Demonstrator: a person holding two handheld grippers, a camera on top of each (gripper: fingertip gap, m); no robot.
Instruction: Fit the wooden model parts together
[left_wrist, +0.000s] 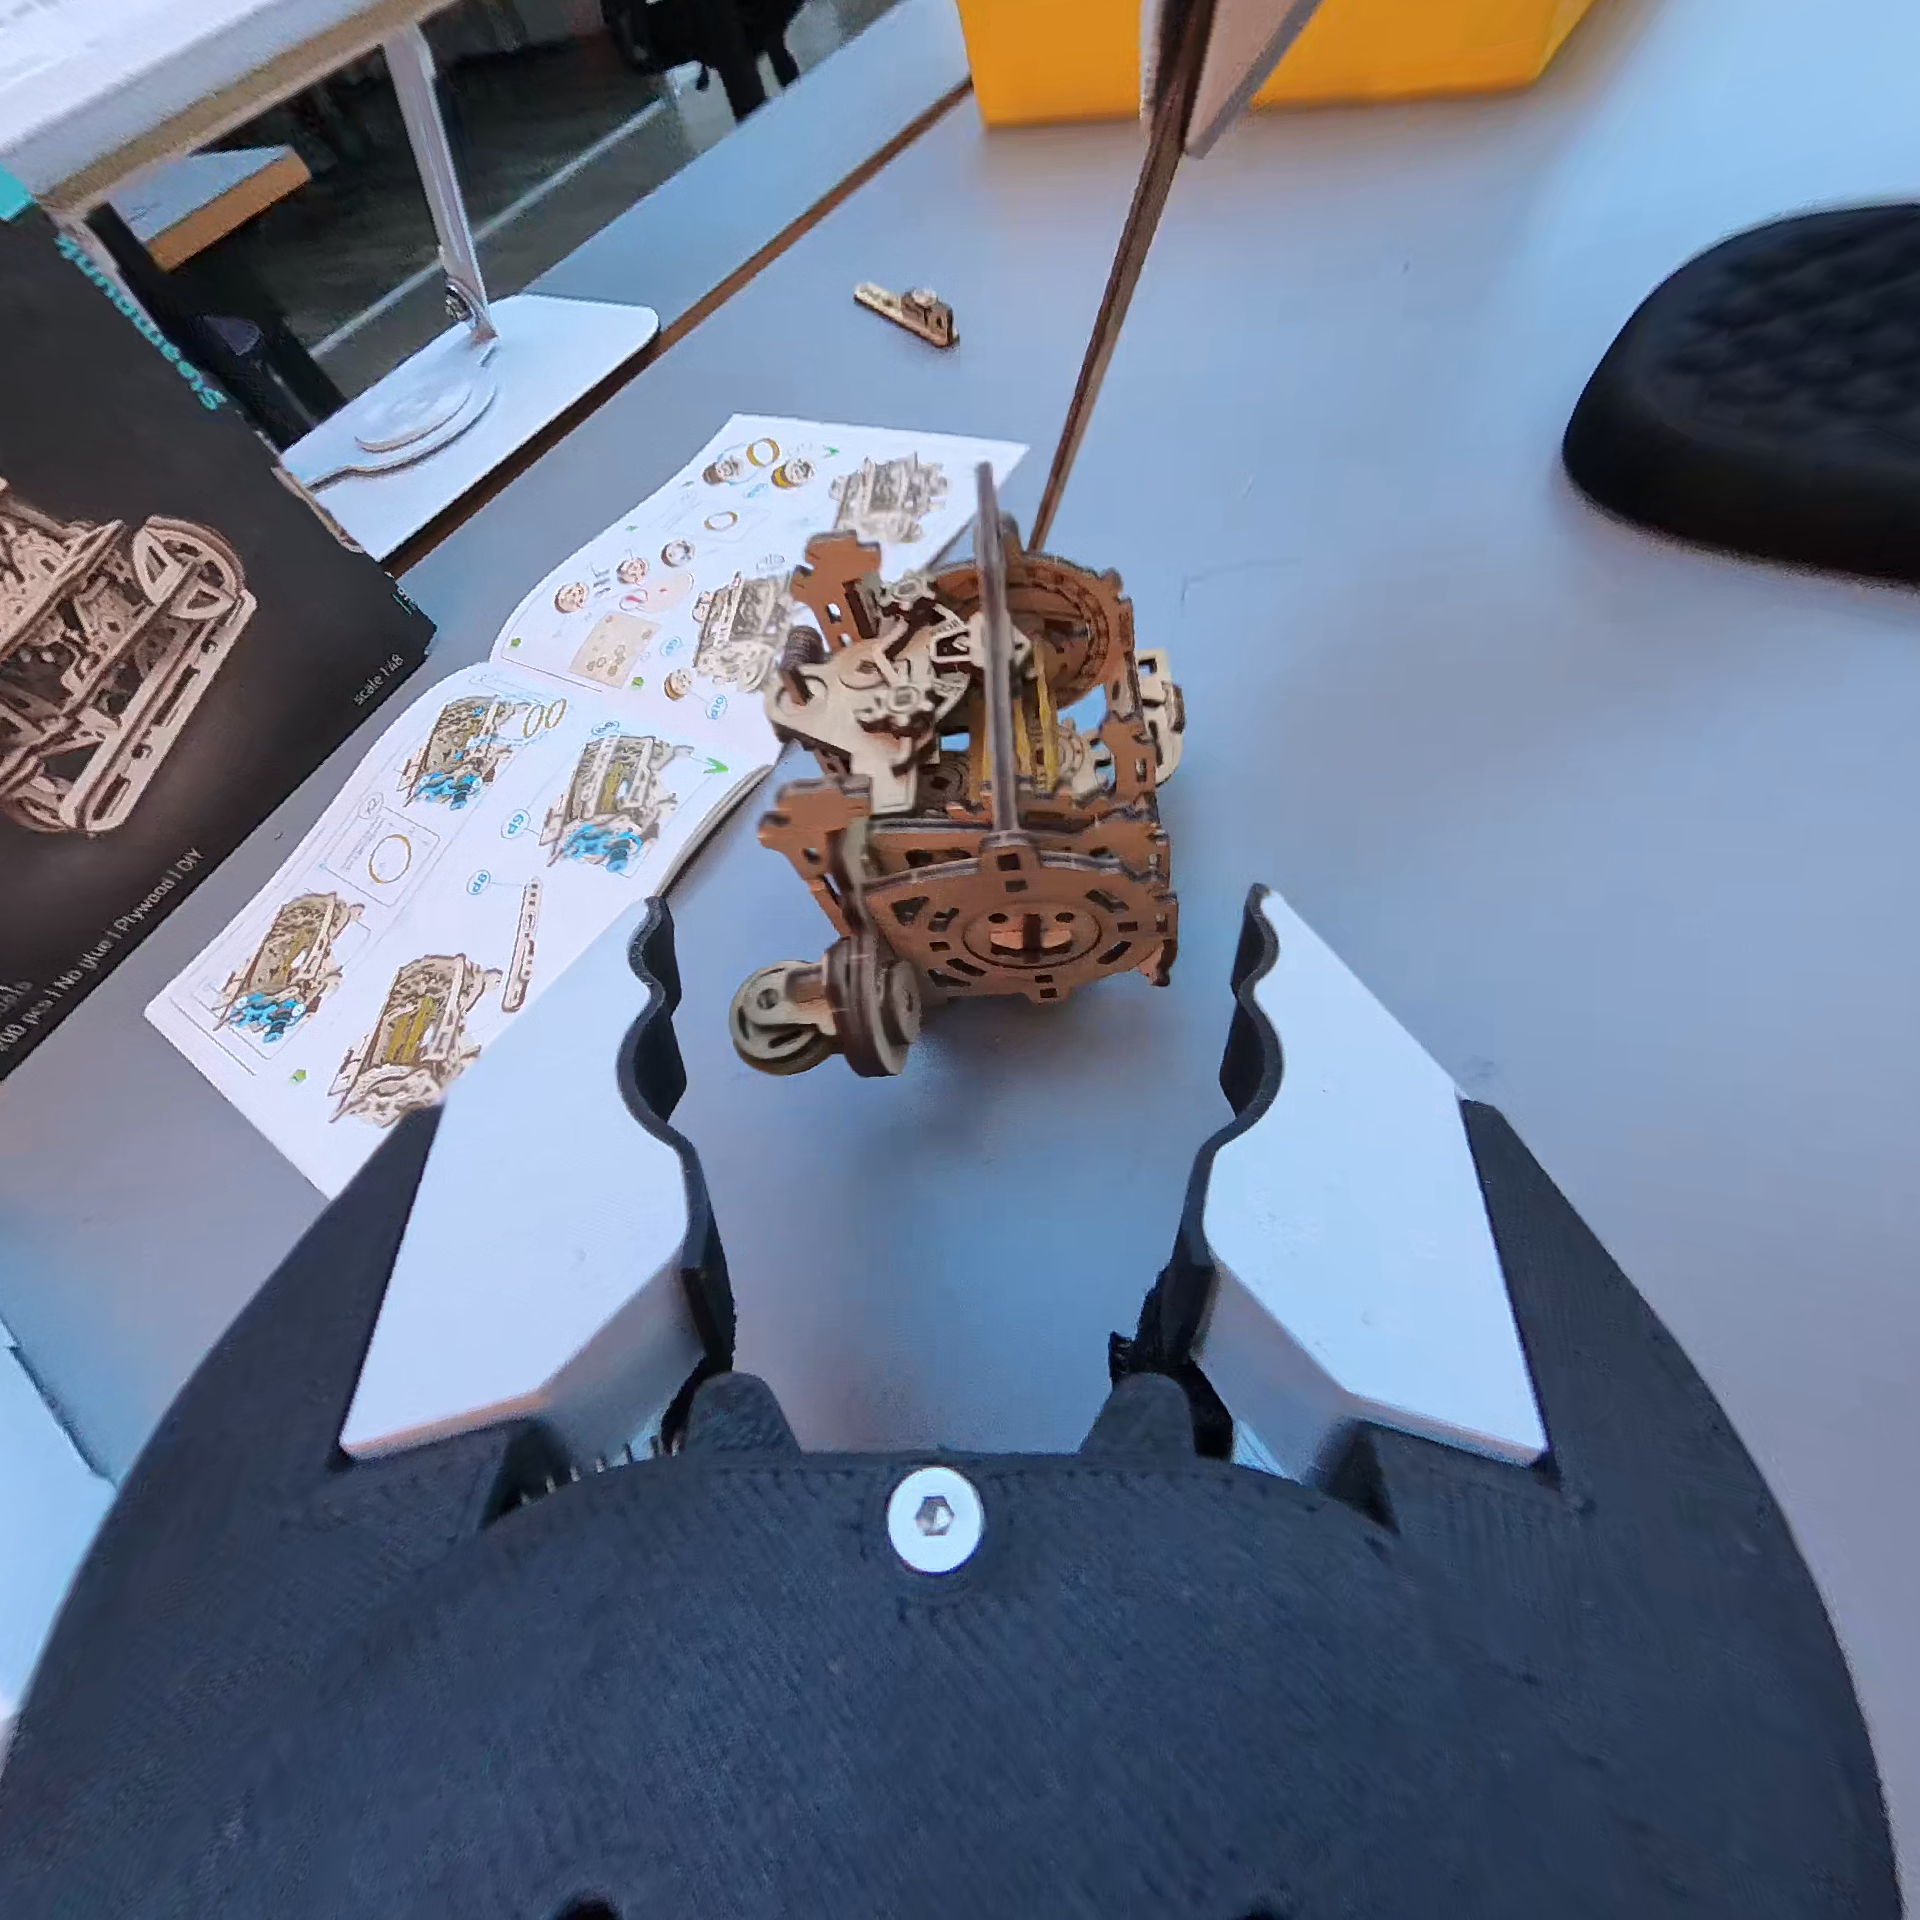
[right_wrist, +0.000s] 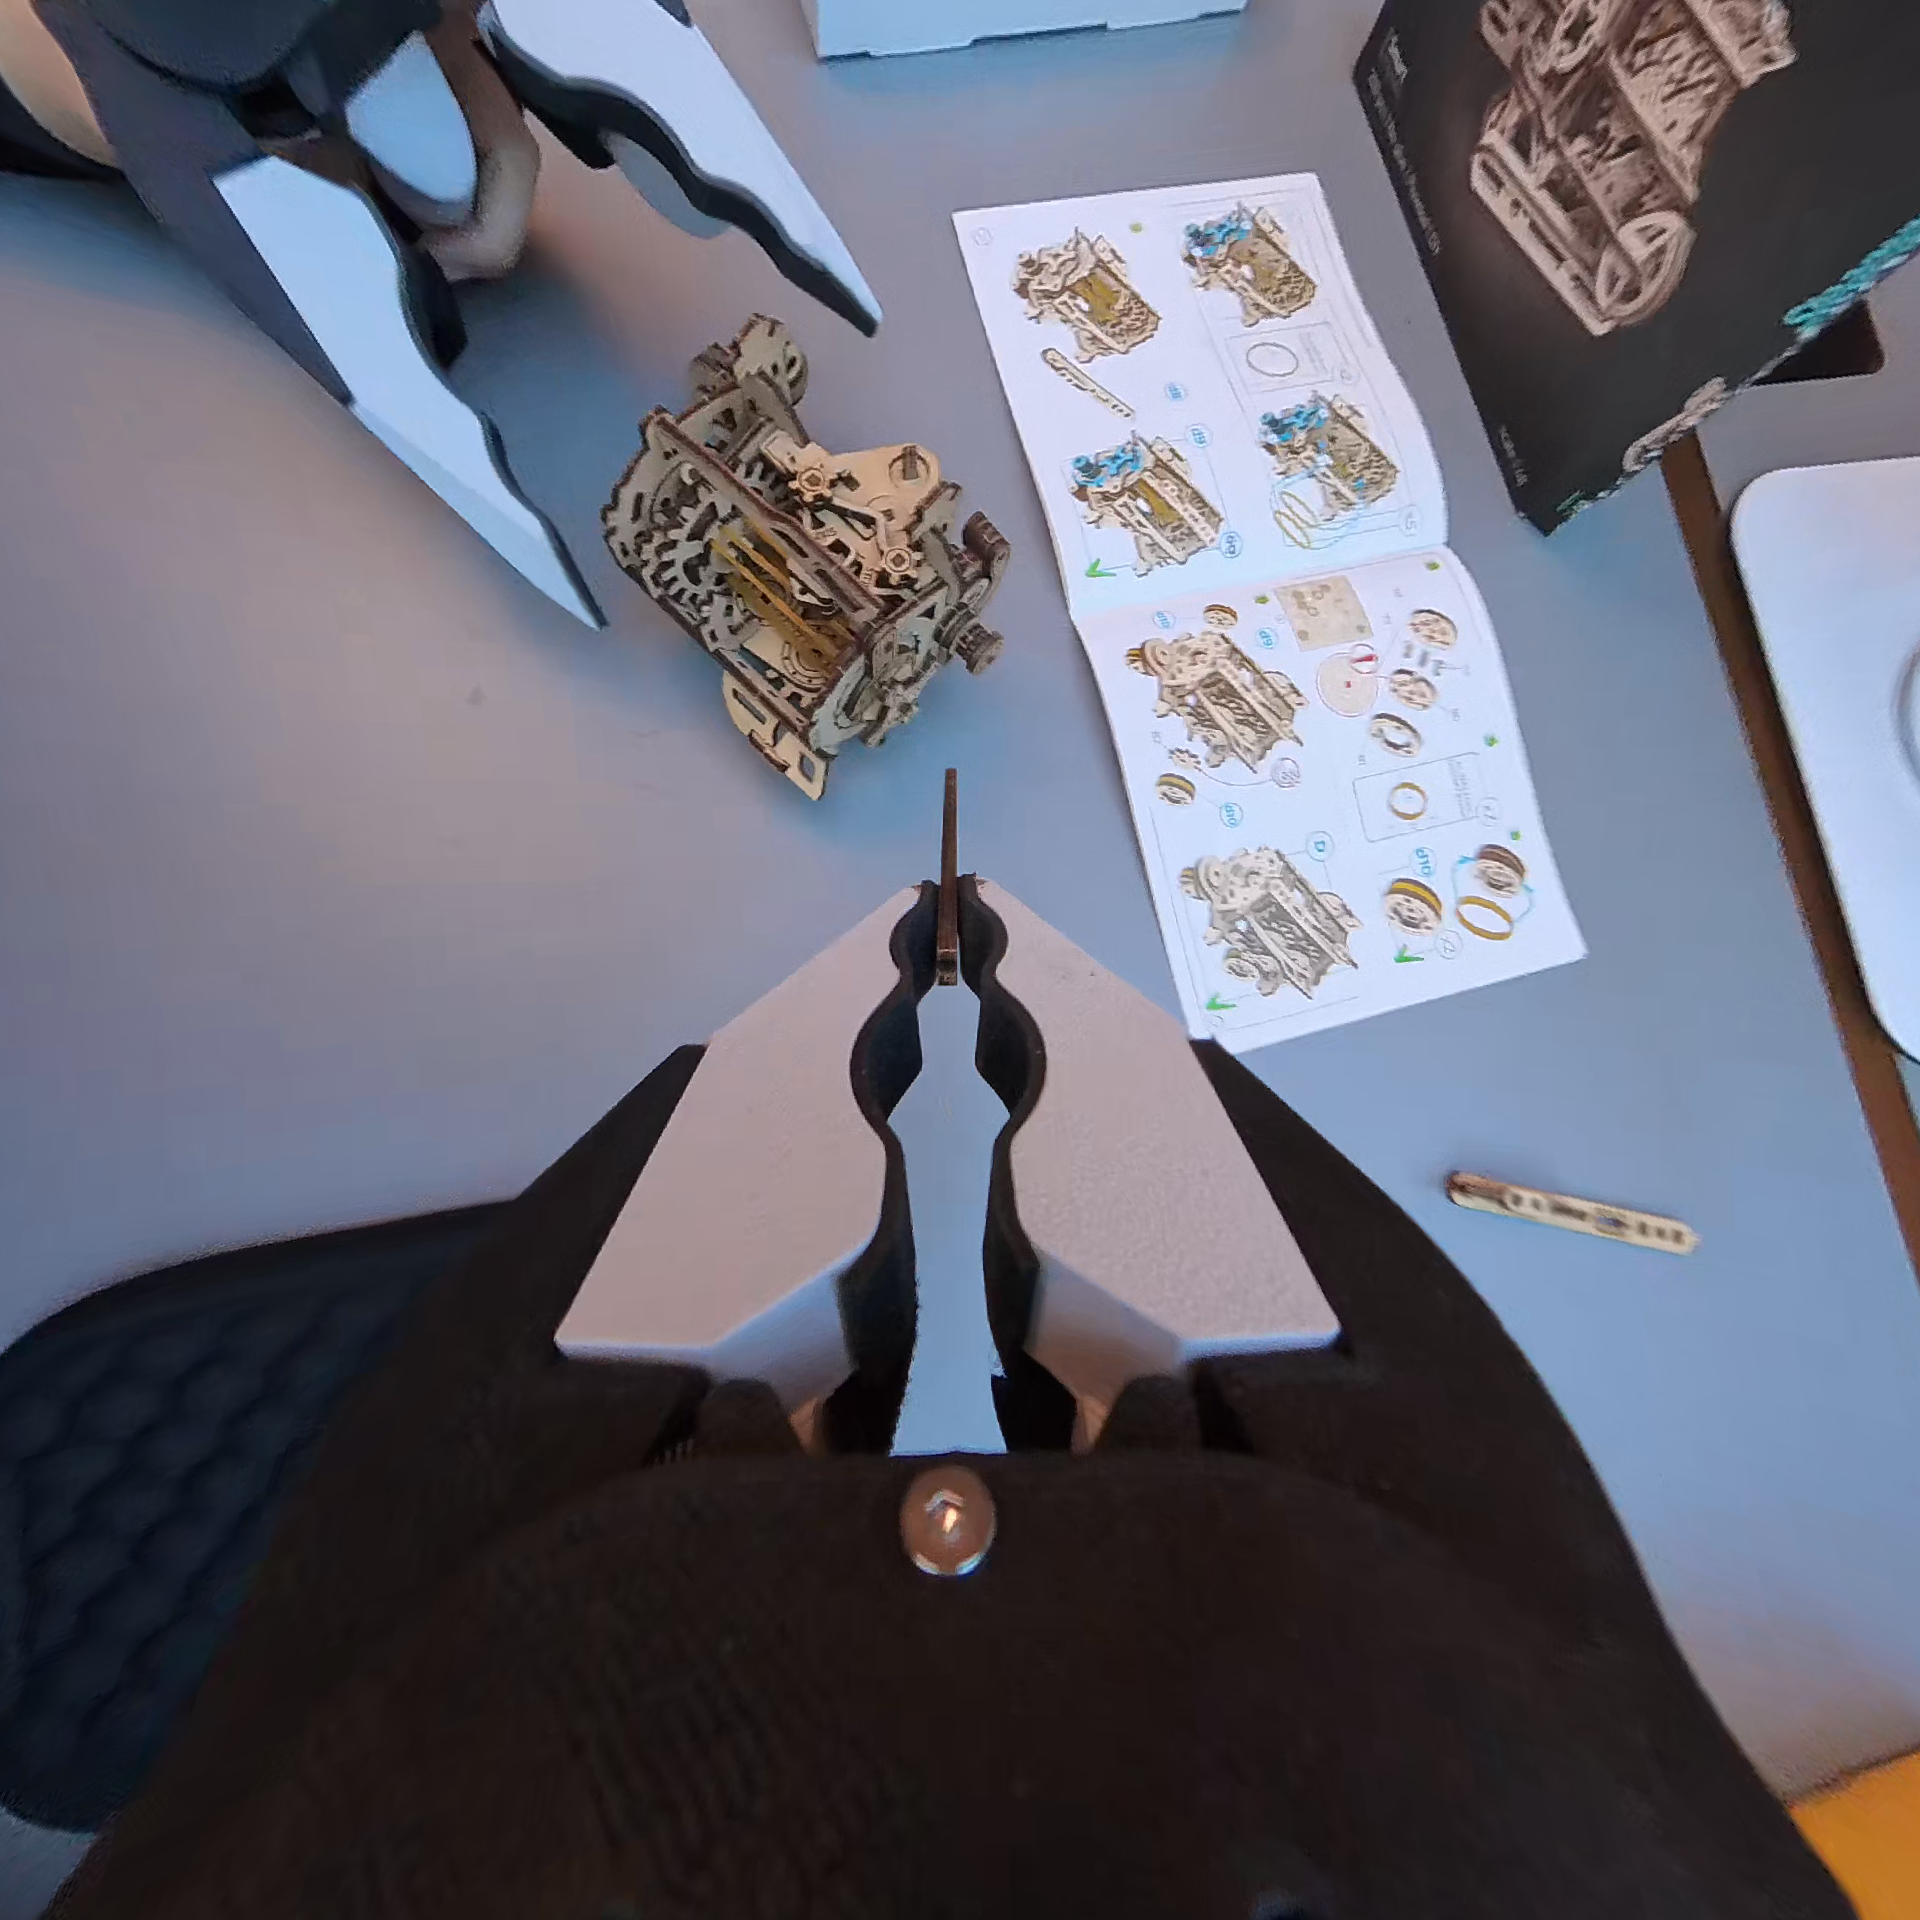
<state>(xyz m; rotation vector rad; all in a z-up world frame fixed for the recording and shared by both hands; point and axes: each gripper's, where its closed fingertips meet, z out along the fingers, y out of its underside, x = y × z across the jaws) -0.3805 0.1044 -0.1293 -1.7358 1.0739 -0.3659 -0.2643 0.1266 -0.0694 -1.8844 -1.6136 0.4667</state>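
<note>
- Two grippers we count, each with black ribbed printed body, one steel hex screw, and two white wedge fingers lined with wavy black pads.
- Left gripper (left_wrist: 961, 997): fingers spread wide, holding nothing, set just short of the model on either side.
- Right gripper (right_wrist: 948, 914): fingers pinched narrow on one thin flat wooden strip (right_wrist: 948, 862), seen edge-on, dark brown; its free end points at the model, apart from it.
- One wooden model (left_wrist: 971, 769): laser-cut plywood, boxy open frame, fretwork plates, gears, small wheels, yellow bands inside; it rests on the grey table (left_wrist: 1455, 831) between both grippers.
- One loose wooden bar (right_wrist: 1569, 1214), slim and perforated, lying well apart from the model.
- One instruction booklet (right_wrist: 1278, 582), white paper, open flat beside the model.
- One black cardboard box (right_wrist: 1621, 239) printed with the model's picture.
- One black mesh cushion (left_wrist: 1766, 405), rounded.
- One yellow bin (left_wrist: 1060, 62) at the far edge.
</note>
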